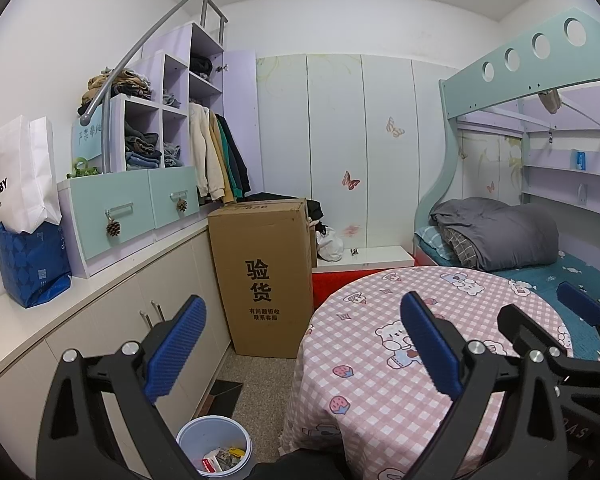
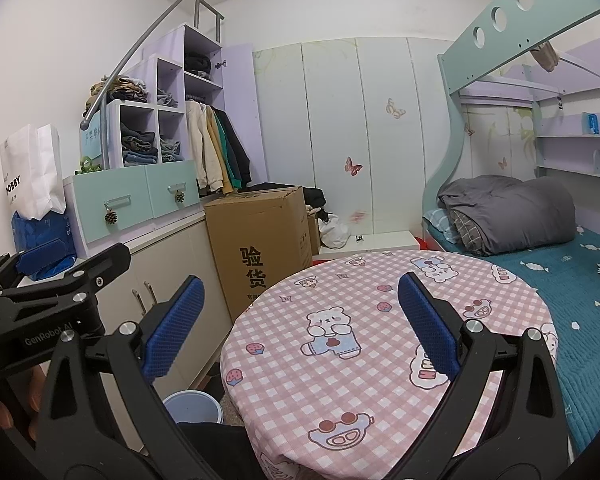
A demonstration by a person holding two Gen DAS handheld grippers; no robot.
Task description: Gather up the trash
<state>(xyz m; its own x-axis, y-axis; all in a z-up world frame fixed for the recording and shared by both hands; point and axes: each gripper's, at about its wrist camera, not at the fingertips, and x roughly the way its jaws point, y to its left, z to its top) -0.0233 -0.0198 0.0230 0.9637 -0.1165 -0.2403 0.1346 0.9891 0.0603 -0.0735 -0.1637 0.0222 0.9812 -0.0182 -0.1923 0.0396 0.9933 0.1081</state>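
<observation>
The left claw [image 1: 300, 344] is held above the near edge of a round table [image 1: 380, 380] covered in a pink checked cloth with bear prints; its two blue-padded fingers [image 1: 176, 344] stand wide apart with nothing between them. The right claw [image 2: 300, 328] is likewise spread wide and empty, over the same table [image 2: 360, 360] seen slightly more from the right. In the left wrist view, the right claw shows at the right edge of the frame; in the right wrist view, the left claw sits at the left edge, with part of a hand [image 2: 16, 408] visible at lower left.

The trash bin [image 1: 214, 448], a pale blue round bucket, stands on the floor at the bottom left of centre in the left wrist view, just beside the table's skirt and in front of the low cabinet. Inside it lie several wrappers [image 1: 222, 458], red, white and yellow among them. In the right wrist view only the bin's rim [image 2: 192, 404] shows, at lower left of centre; its contents are hidden.

A tall cardboard box [image 1: 264, 276] printed with black characters stands on the floor behind the bin, between the cabinet and the table. To the right lies a bed [image 1: 580, 276] with a folded grey duvet.
</observation>
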